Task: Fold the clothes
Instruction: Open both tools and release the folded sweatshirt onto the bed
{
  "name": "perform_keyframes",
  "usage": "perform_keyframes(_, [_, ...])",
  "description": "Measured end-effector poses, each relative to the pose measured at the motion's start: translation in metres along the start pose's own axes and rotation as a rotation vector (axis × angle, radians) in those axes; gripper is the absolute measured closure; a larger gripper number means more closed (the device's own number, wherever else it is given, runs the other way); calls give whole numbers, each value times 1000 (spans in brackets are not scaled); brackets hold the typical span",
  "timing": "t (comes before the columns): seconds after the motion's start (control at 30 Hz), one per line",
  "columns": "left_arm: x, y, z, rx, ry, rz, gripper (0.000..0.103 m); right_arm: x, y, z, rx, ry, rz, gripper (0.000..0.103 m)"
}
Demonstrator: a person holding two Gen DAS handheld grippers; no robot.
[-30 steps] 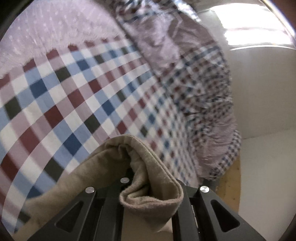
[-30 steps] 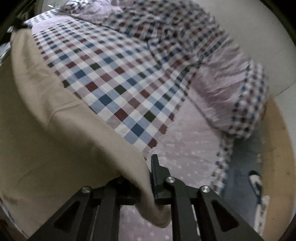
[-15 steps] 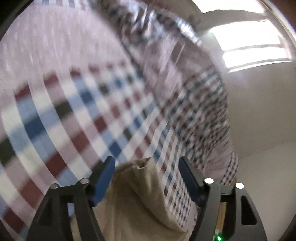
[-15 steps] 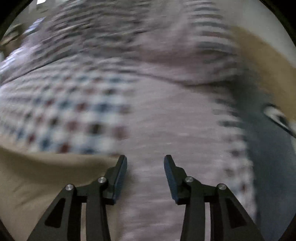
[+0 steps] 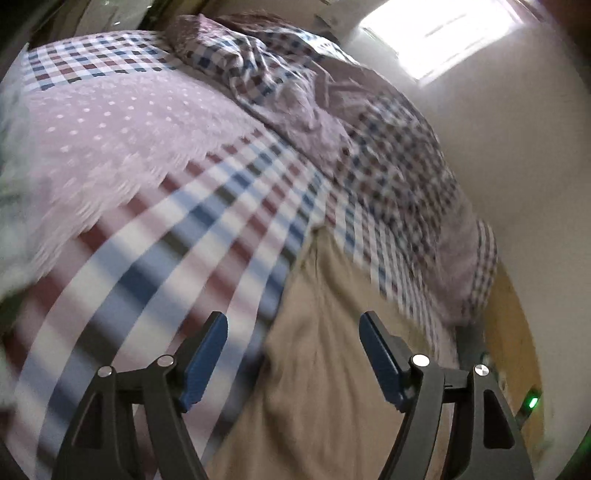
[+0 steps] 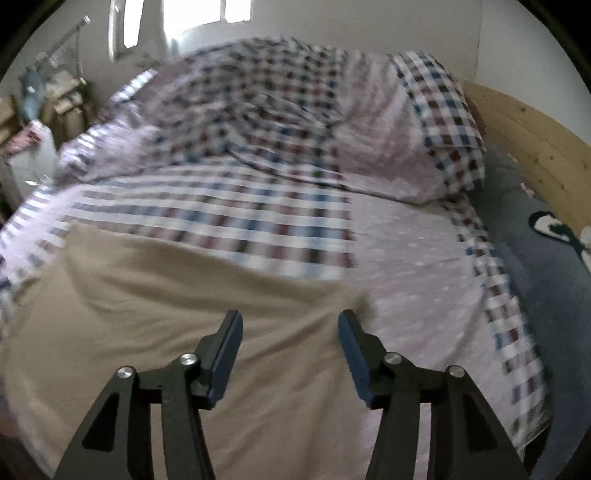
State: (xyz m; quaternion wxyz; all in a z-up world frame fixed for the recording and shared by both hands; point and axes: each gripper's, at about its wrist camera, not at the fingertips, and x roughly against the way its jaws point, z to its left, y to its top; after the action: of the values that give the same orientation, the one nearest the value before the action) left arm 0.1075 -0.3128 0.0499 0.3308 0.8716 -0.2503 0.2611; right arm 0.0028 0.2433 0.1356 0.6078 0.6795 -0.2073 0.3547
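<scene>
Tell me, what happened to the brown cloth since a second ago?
Both grippers let it go. A second ago each was pinching a fold of the brown cloth; now the left gripper stands open over it, and the right gripper holds nothing between its fingers, which are opening. The cloth now lies spread on the checked bedspread. The bedding and pillow stayed put.

Checked bed (image 6: 229, 218) filled the room, rumpled duvet (image 6: 266, 118) by white wall (image 6: 369, 26), bright window (image 6: 207, 14), wooden headboard (image 6: 524, 133)
</scene>
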Motion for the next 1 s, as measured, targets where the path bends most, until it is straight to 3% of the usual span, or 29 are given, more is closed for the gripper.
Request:
perform_keyframes(0.1, [25, -31, 4, -5, -17, 26, 25, 25, -18, 36, -75, 114, -59, 38])
perform_keyframes(0.27, [58, -67, 17, 76, -49, 28, 24, 65, -46, 92, -168, 296, -197, 36])
perform_keyframes(0.5, [67, -110, 55, 261, -89, 61, 20, 86, -68, 151, -125, 396, -310, 24])
perform_keyframes(0.7, [56, -113, 59, 293, -133, 82, 16, 54, -78, 176, -114, 576, -205, 13])
perform_keyframes(0.83, [43, -113, 54, 294, -179, 107, 15, 45, -83, 207, -36, 566, -176, 11])
perform_keyframes(1.0, [34, -109, 51, 303, -233, 127, 14, 45, -93, 258, 160, 543, -187, 10])
